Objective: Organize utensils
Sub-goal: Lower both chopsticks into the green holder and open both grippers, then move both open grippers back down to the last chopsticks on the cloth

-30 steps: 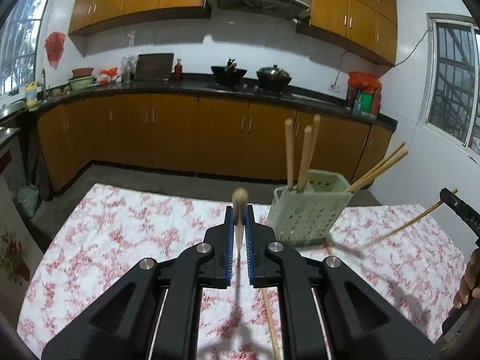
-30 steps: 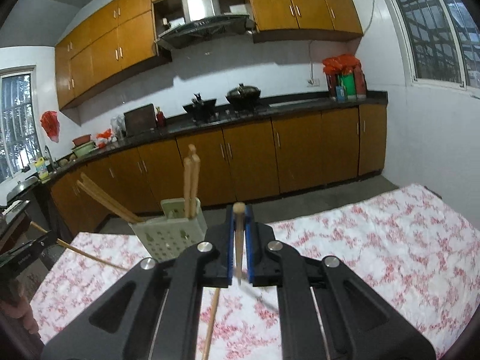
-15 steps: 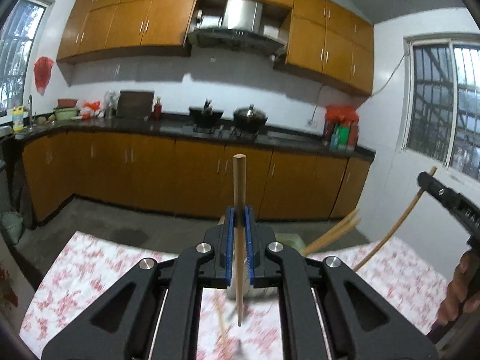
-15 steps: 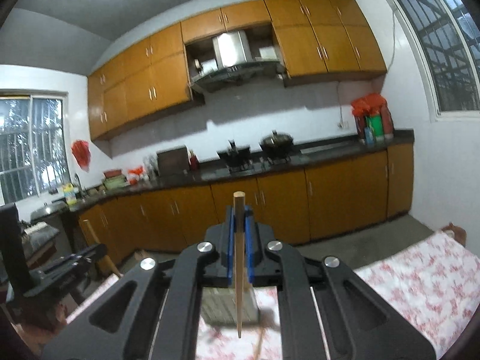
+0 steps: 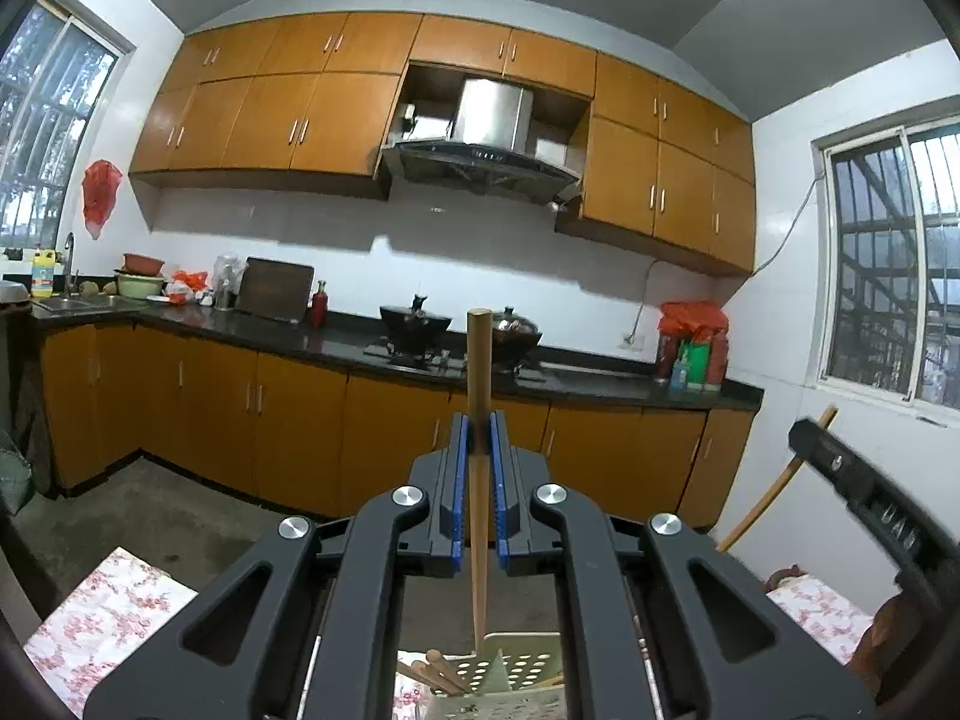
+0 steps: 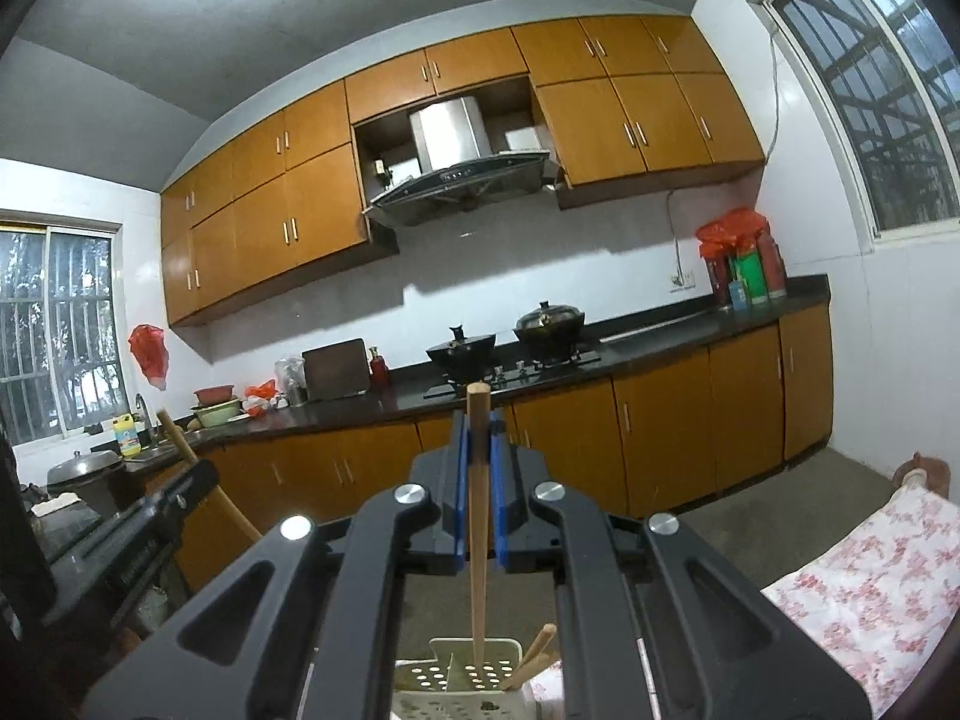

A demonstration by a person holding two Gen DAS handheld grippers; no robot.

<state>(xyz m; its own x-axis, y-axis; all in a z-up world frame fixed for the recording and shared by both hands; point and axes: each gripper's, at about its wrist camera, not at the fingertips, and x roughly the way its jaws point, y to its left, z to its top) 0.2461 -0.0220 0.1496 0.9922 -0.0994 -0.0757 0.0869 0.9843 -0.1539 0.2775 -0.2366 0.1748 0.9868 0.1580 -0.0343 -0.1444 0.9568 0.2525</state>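
Gripping one upright chopstick [image 5: 479, 420] each [image 6: 478, 480], left gripper [image 5: 479, 438] and right gripper [image 6: 478, 444] are clamped tight, tips poised over the perforated utensil basket [image 6: 462, 669], mostly hidden behind their frames. Floral tablecloth [image 6: 864, 576] edges show; beyond, orange kitchen cabinets [image 5: 288, 420].

Holder [image 5: 516, 669] base cut off; chopstick tip [image 6: 477, 657] hidden inside.
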